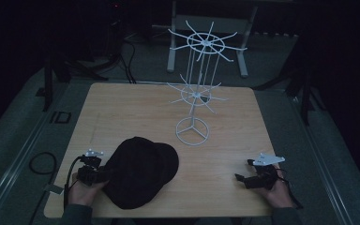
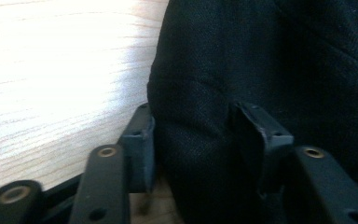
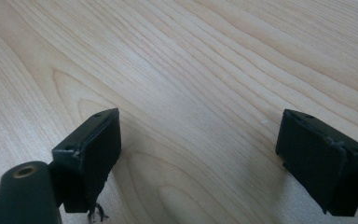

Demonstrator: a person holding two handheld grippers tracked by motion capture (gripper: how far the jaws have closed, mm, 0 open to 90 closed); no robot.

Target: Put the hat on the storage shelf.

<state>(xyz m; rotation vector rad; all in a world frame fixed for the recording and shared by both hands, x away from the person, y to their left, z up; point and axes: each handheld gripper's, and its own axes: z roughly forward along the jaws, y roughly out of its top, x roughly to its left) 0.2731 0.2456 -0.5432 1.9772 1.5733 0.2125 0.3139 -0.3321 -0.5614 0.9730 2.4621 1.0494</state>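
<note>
The left gripper point(image 1: 104, 174) pinches the soft black cloth cap point(image 1: 140, 171) at nine o'clock; thin fold may slip. Right gripper point(image 1: 243, 179) gapes wide.

a black cap point(image 1: 140, 171) lies on the near left part of the wooden table point(image 1: 234, 136). the left gripper point(image 1: 98, 174) rests against the cap's left edge, held by a hand point(image 1: 80, 190). the right gripper point(image 1: 242, 178) sits on the near right of the table, well apart from the cap. a white wire rack point(image 1: 194, 89) stands upright beyond the cap, near the middle.
</note>
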